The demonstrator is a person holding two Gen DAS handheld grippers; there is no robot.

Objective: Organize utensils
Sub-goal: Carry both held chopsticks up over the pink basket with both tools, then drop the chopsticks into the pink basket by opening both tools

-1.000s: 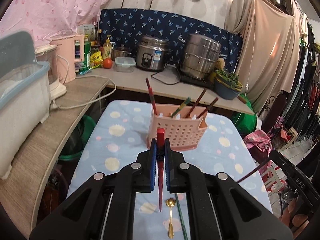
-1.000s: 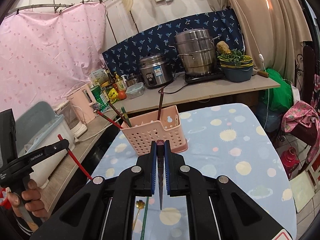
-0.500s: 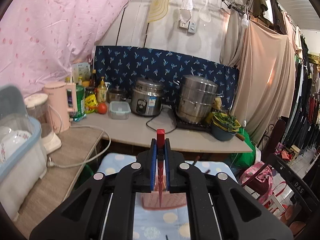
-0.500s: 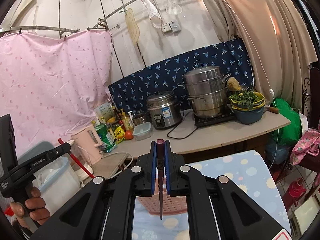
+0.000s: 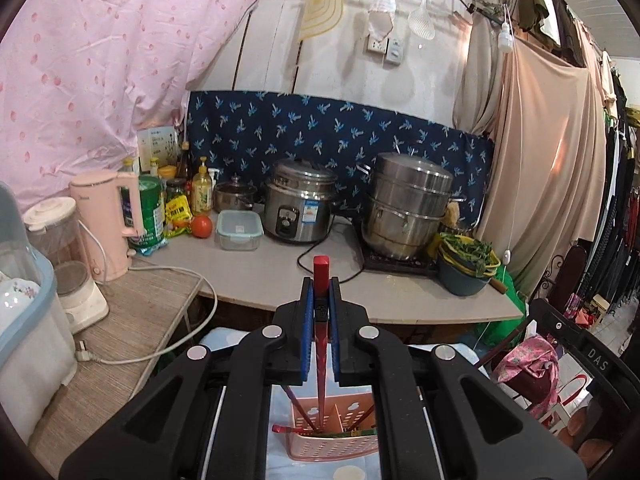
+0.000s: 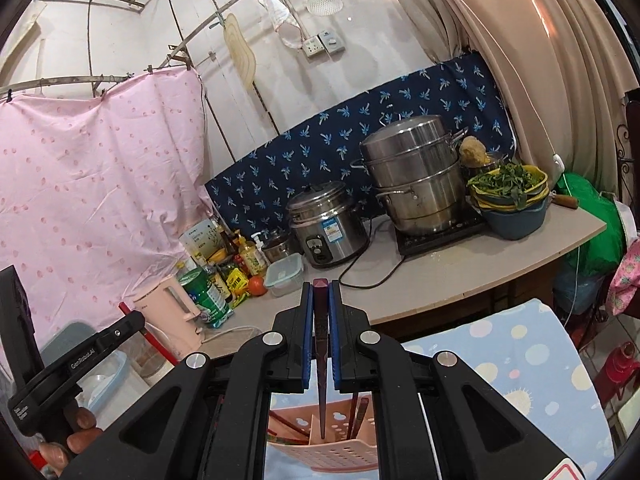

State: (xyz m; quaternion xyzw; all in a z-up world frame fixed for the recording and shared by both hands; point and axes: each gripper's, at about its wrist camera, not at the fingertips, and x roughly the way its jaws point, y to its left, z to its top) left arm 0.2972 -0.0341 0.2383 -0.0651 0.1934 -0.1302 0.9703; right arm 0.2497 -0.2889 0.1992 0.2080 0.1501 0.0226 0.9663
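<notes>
My left gripper point(image 5: 320, 300) is shut on a red chopstick point(image 5: 321, 276) held upright, its tip down inside the pink perforated utensil basket point(image 5: 332, 446), which holds several chopsticks. My right gripper point(image 6: 321, 304) is shut on a dark brown chopstick point(image 6: 321, 292), also upright, its tip above or just inside the same basket point(image 6: 320, 456). The left gripper with its red chopstick point(image 6: 148, 336) shows at the left of the right wrist view. Both grippers hang right over the basket.
The basket stands on a blue dotted tablecloth point(image 6: 520, 360). Behind is a counter point(image 5: 248, 272) with a rice cooker point(image 5: 300, 206), a steel steamer pot point(image 5: 408, 204), a pink kettle point(image 5: 108, 224), bottles, a tomato and a bowl of greens point(image 5: 466, 264). A plastic bin point(image 5: 24, 320) sits on the left.
Both grippers have tilted up and moved forward over the basket. Each chopstick's tip has gone from above the table down toward the basket's compartments.
</notes>
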